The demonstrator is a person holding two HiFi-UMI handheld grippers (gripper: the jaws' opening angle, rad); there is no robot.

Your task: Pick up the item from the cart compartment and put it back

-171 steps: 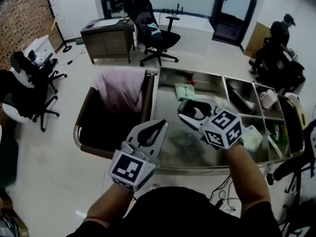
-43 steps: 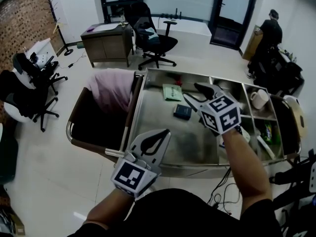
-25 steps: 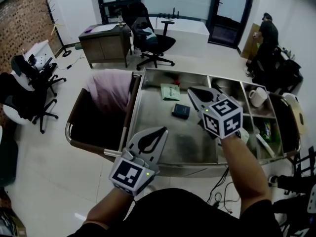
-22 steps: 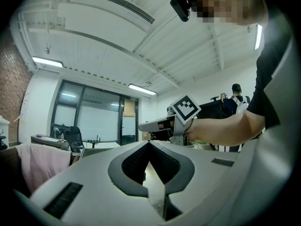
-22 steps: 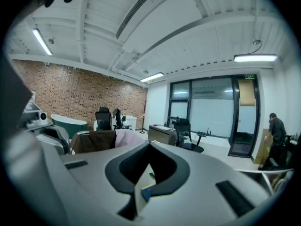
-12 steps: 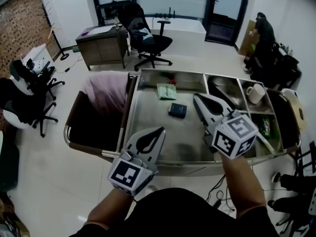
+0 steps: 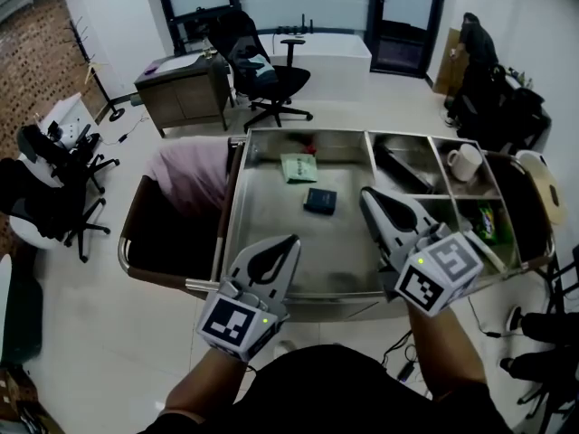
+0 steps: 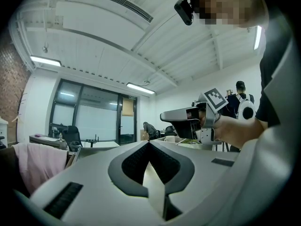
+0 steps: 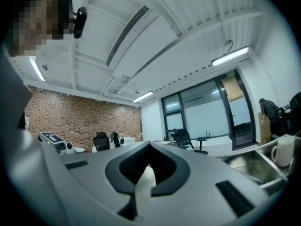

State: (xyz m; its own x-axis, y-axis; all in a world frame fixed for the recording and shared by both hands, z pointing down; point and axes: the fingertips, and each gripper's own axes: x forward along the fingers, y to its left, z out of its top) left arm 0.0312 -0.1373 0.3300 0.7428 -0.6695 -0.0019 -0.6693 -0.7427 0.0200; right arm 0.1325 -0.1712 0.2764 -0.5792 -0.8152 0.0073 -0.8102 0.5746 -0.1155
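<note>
The dark blue item [image 7: 319, 200] is now laid in the cart [image 7: 271, 242], released by the right gripper [image 7: 367, 195], which is drawn back toward the near right, fingers closed.

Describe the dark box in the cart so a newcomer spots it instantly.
Start at the stainless-steel cart; take its widest compartment, in the middle. On its floor lies a small flat dark blue box, nearer the person than the pale green packet and the darker of the two.
</note>
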